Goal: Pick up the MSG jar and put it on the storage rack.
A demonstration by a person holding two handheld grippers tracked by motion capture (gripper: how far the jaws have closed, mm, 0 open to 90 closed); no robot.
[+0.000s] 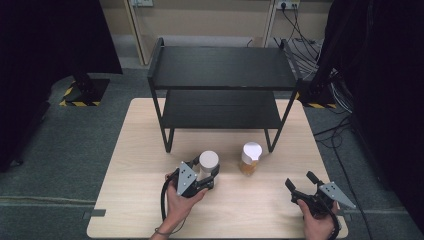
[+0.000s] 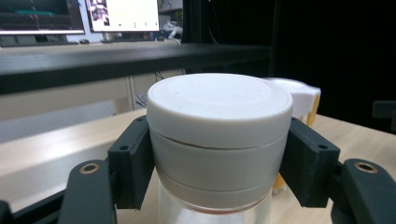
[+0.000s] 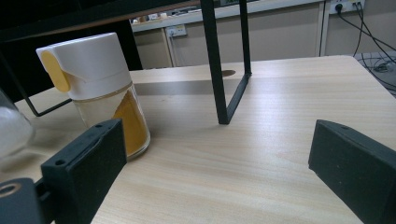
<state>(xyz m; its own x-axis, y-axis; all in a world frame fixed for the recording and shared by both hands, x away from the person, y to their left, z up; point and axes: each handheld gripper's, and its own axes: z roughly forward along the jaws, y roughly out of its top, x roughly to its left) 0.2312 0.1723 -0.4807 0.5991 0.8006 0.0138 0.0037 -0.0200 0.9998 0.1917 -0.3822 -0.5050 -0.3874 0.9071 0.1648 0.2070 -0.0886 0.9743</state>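
One white-lidded jar (image 2: pixel 217 140) upright, left gripper (image 2: pixel 217 172) clamping lid.

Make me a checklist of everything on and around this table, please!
Surface: light wooden table, bare apart from the things listed.
Job's things: white-lidded jar held by its lid; dispenser jar with yellow powder standing upright beside it, untouched.
Clutter: nothing seen.
Grippers: left hand-held gripper shut on the white-lidded jar, pads against the lid's sides; right hand-held gripper open, holding nothing, near the table's front right.
Cables: black cable loops from the left hand-held gripper; loose cables lie on the floor at the right.
Surroundings: black two-tier shelf on the table's far half, both tiers bare; grey carpet floor.
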